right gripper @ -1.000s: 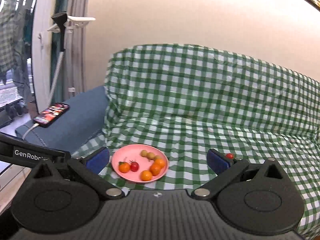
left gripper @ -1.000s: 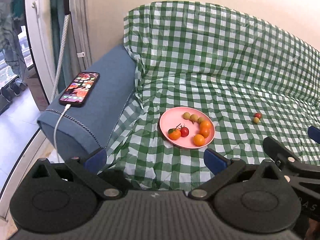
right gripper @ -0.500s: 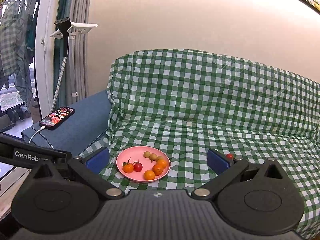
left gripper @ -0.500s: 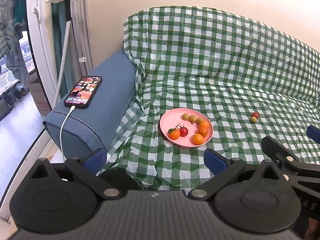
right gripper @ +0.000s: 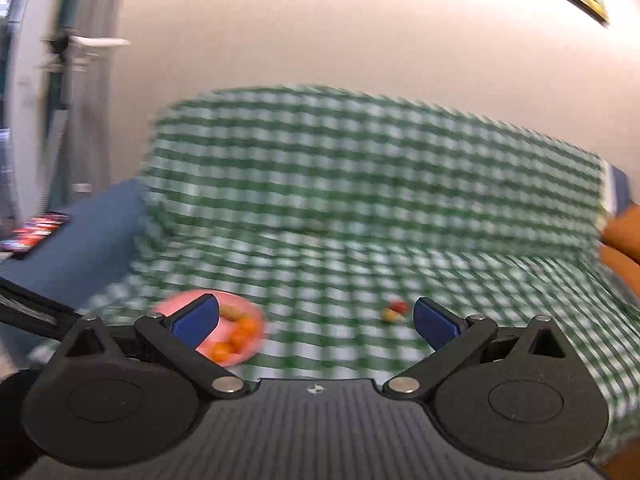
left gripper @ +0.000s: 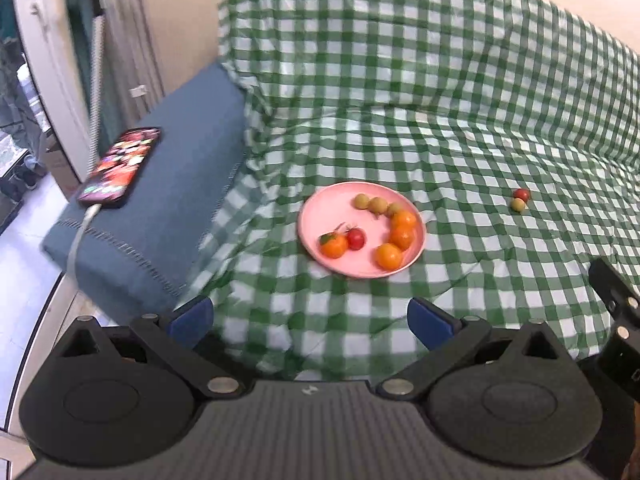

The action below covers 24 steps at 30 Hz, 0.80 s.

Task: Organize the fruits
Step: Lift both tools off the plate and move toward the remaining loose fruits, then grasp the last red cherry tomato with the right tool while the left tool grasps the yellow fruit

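A pink plate (left gripper: 328,212) lies on the green checked cloth and holds several orange fruits, a red tomato (left gripper: 355,238) and small yellow-green fruits. A loose red tomato (left gripper: 521,194) and a yellow-green fruit (left gripper: 519,205) lie on the cloth to the plate's right. My left gripper (left gripper: 312,320) is open and empty, short of the plate. My right gripper (right gripper: 316,318) is open and empty; its view is blurred, with the plate (right gripper: 256,320) at its left finger and the loose pair (right gripper: 394,310) just left of its right finger.
The checked cloth (left gripper: 440,120) covers a sofa seat and back. A blue armrest (left gripper: 160,200) at left carries a phone (left gripper: 120,170) on a charging cable. A window and stand are far left. An orange cushion (right gripper: 624,240) sits at far right.
The left gripper moved closer to the plate. The right gripper swung right, so the plate shifted left and the loose fruits now sit between its fingers' span. Both stayed open.
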Each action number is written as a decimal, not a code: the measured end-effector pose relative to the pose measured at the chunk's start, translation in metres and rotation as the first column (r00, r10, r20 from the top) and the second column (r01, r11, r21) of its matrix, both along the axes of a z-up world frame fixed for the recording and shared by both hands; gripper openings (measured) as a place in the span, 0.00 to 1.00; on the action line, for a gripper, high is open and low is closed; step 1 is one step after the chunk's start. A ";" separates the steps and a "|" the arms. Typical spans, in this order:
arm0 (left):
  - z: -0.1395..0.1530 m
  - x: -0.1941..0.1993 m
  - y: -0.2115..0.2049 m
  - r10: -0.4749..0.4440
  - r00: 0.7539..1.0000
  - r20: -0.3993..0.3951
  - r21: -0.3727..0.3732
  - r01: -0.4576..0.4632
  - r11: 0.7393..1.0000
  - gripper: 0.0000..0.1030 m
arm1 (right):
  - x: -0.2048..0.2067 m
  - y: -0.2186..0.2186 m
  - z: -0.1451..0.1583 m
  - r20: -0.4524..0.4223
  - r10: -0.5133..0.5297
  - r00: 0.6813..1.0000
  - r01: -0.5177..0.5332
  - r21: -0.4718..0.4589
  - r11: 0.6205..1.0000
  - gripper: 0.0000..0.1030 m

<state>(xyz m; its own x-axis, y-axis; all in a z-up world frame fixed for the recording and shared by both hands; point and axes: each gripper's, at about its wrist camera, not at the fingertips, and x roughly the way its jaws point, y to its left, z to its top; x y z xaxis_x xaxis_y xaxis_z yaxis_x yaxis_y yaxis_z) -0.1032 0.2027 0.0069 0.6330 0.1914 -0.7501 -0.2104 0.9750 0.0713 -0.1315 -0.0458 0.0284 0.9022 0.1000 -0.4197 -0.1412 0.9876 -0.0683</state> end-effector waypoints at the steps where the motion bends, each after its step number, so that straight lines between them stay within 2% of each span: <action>1: -0.003 0.012 -0.007 -0.008 1.000 0.000 0.001 0.008 1.000 1.00 | 0.010 -0.011 -0.007 -0.020 -0.041 0.999 0.041 0.011 0.999 0.99; 4: -0.012 0.062 -0.033 -0.067 0.998 -0.016 -0.054 0.066 0.996 1.00 | 0.042 -0.051 -0.026 -0.086 -0.173 0.981 0.178 0.060 0.982 0.99; 7: -0.025 0.116 -0.070 -0.122 0.992 -0.009 -0.105 0.121 0.987 1.00 | 0.079 -0.092 -0.048 -0.132 -0.315 0.940 0.328 0.085 0.941 0.99; 12: -0.059 0.205 -0.150 -0.281 0.959 -0.027 -0.141 0.274 0.951 1.00 | 0.150 -0.157 -0.081 -0.170 -0.561 0.810 0.582 0.122 0.804 0.99; 15: -0.085 0.248 -0.189 -0.333 0.942 -0.038 -0.123 0.326 0.937 1.00 | 0.188 -0.184 -0.104 -0.201 -0.638 0.744 0.666 0.137 0.733 0.99; 17: -0.106 0.277 -0.211 -0.360 0.931 -0.058 -0.120 0.352 0.928 1.00 | 0.215 -0.194 -0.120 -0.226 -0.667 0.710 0.700 0.126 0.703 0.99; 19: -0.129 0.309 -0.226 -0.400 0.911 -0.096 -0.153 0.384 0.911 1.00 | 0.237 -0.202 -0.137 -0.247 -0.691 0.680 0.728 0.107 0.678 0.99; 21: -0.149 0.333 -0.236 -0.395 0.911 -0.119 -0.165 0.374 0.913 1.00 | 0.256 -0.206 -0.154 -0.257 -0.724 0.641 0.761 0.091 0.642 0.99; 24: -0.174 0.362 -0.244 -0.395 0.908 -0.137 -0.186 0.368 0.911 1.00 | 0.286 -0.210 -0.172 -0.265 -0.744 0.613 0.784 0.087 0.615 0.99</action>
<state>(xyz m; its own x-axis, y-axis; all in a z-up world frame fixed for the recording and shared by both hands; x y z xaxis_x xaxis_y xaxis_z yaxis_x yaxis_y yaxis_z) 0.2585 -0.0418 -0.1673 0.4964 -0.1646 -0.8523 0.1815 0.9798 -0.0835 0.1546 -0.2561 -0.1440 0.5905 -0.5006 -0.6331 0.6806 0.7304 0.0573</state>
